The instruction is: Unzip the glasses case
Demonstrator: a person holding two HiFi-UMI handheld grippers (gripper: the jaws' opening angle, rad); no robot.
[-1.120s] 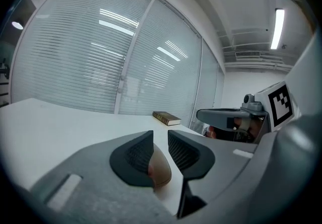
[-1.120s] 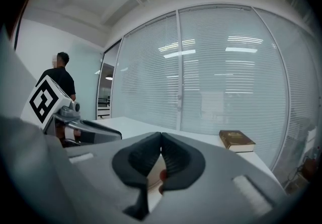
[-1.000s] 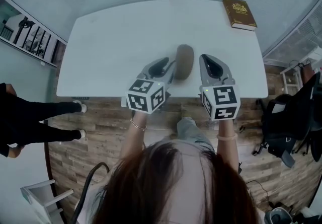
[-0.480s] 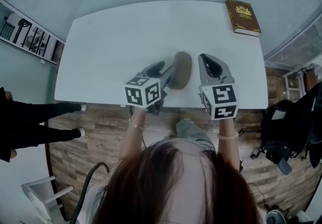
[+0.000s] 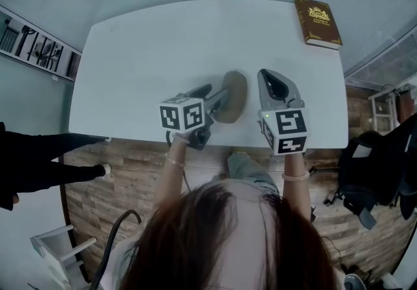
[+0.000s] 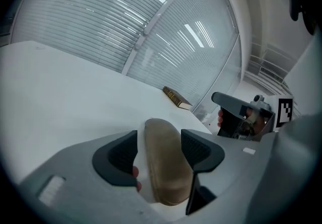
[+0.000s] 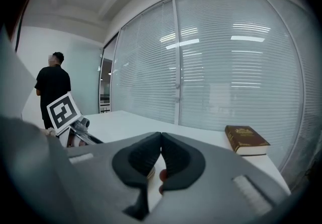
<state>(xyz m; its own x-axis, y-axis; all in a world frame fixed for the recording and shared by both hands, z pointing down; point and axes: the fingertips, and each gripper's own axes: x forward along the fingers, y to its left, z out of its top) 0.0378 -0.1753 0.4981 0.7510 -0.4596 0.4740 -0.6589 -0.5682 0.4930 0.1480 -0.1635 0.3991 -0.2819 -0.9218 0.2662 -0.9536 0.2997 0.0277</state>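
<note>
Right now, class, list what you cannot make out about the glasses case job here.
1. Zip pull of the tan oval glasses case: too small in the head view; the case's near end sits behind the left gripper's body in the left gripper view.
2. Title on the brown rectangular book: too small everywhere.
3. The white table beneath the right gripper: hidden by its body in the right gripper view.

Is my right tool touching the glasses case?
Apart. The head view shows a strip of bare white table between the right tool and the glasses case; the tool's jaws are shut on nothing.
</note>
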